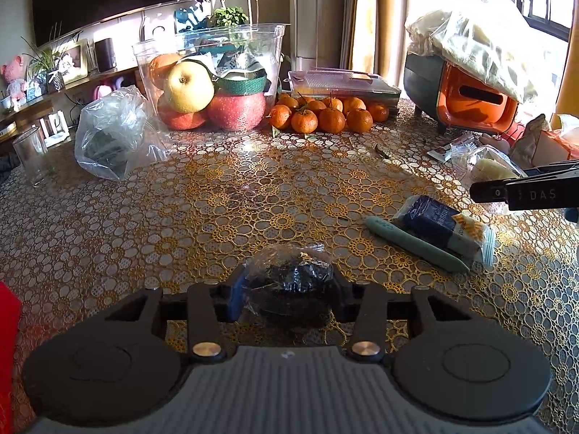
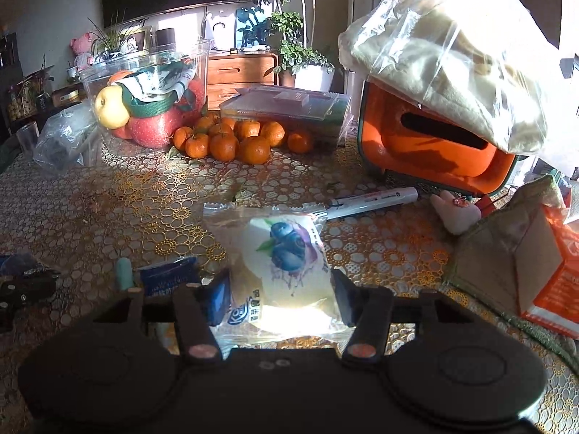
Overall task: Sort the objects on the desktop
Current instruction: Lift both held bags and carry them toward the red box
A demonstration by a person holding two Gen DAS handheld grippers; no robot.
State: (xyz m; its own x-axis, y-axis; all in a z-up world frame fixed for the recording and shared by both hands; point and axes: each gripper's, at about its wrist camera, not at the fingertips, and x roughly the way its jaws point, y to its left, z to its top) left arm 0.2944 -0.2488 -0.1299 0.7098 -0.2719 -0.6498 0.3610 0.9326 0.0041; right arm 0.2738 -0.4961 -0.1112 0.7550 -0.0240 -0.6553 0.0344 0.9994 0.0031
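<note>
The blueberry snack packet (image 2: pixel 286 271) lies lengthwise between the right gripper (image 2: pixel 282 298) pads, which pinch it on the table (image 2: pixel 126 209); only the right wrist view shows this. The left gripper (image 1: pixel 287 289), half closed, clamps a dark wrapped lump (image 1: pixel 289 282).

A broad bare stretch of the surface (image 1: pixel 152 224) lies open at centre and left. At the back, the clear tub of fruit (image 1: pixel 213 83), mandarins (image 1: pixel 322 114) and a crumpled bag (image 1: pixel 112 137) block passage. The orange box (image 2: pixel 430 141) and a marker (image 2: pixel 372 199) crowd the right.
</note>
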